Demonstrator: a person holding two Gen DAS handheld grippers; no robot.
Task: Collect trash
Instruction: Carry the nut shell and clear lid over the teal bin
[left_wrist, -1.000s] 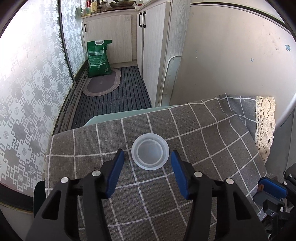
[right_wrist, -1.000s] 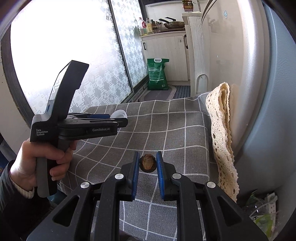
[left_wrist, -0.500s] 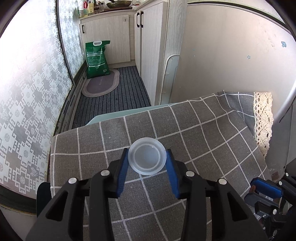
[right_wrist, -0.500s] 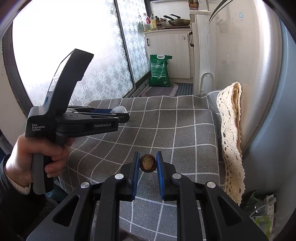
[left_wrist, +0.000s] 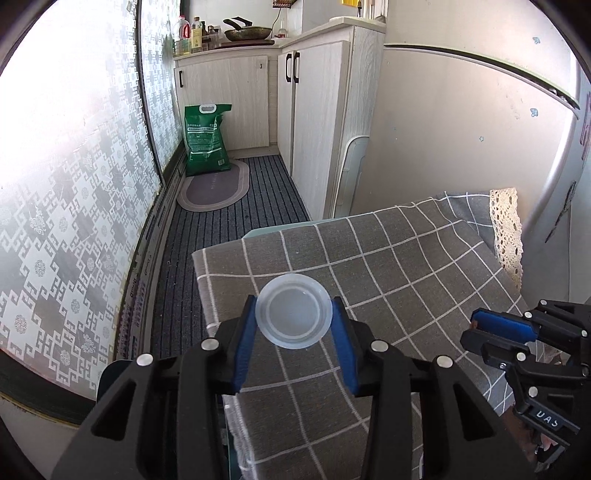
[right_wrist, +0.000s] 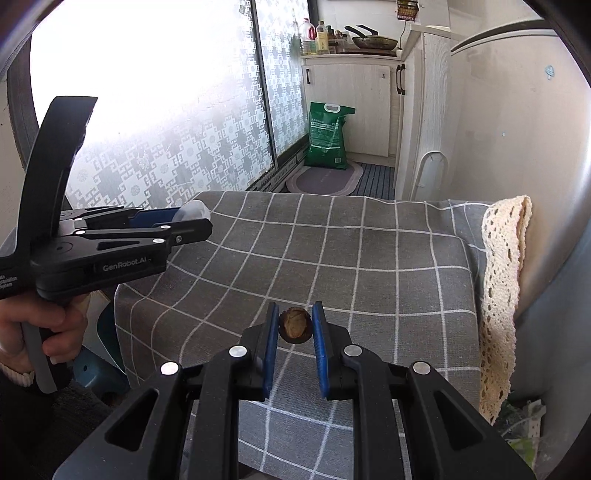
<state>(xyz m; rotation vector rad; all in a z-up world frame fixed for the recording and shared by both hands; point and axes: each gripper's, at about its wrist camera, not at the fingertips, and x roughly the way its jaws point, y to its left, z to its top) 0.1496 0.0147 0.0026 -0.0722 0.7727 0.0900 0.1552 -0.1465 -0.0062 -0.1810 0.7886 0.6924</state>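
1. Translucent plastic cup (left_wrist: 294, 316) sits between left gripper (left_wrist: 294, 325) pads, clamped at its rim, above the checked tablecloth (left_wrist: 406, 266).
2. Brown nut shell (right_wrist: 294, 326) pinched between right gripper (right_wrist: 294, 328) jaws, nearly closed.
3. Lace trim (right_wrist: 504, 295) to the right of the right jaws.

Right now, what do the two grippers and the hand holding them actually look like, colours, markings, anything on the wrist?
Both are black plastic tools with silver rivets. The left gripper and right gripper have flat blue finger pads. The left one's body reads "GenRobot.AI" in white, with a tall black fin on top. The bare left hand shows a cream knitted cuff under a dark sleeve.
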